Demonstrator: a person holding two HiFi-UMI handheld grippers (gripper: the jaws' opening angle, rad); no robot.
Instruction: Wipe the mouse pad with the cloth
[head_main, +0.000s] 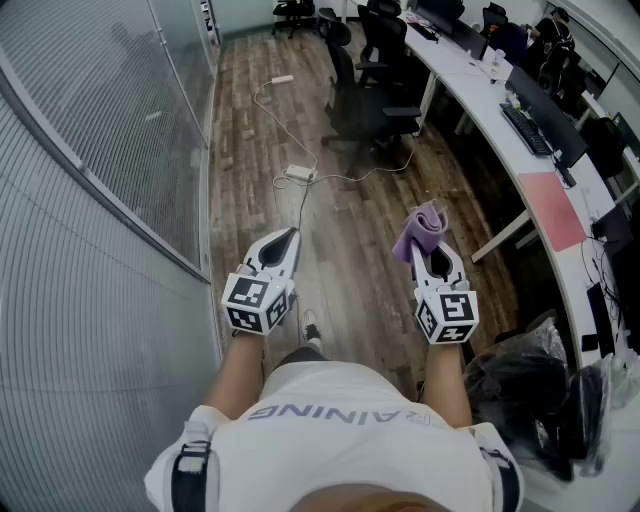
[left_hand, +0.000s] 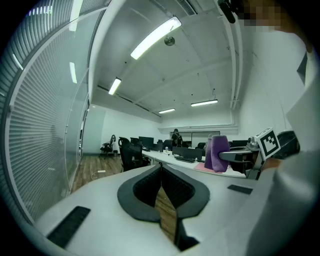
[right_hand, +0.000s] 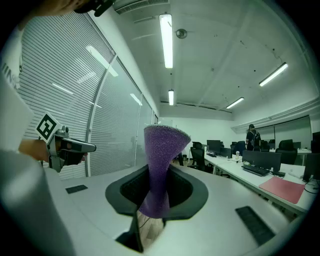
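Item 1, left gripper (left_hand: 161, 172): we record its jaws pressed together at the tips, nothing between them, held in the air over the wooden floor (head_main: 350, 270)

Item 2, right gripper (right_hand: 154, 192): we record its jaws clamped on the purple cloth (right_hand: 160, 160); the cloth is pinched low between the pads, and its loose end rises past the tips and flares outward. This gripper is also held in the air, level with the left one and well apart from it

Item 3, pink mouse pad (head_main: 552, 208): we list it flat on the long white desk (head_main: 468, 68), ahead of the right jaws and off to their right, well apart from the cloth

Item 4, surroundings: we note a black keyboard (head_main: 527, 130) on the desk beyond the pad, black office chairs (head_main: 365, 105) ahead of both sets of jaws, a white power strip (head_main: 300, 172) with its cable on the floor ahead of the left jaws, and a glass wall (head_main: 100, 150) to the left of the left jaws
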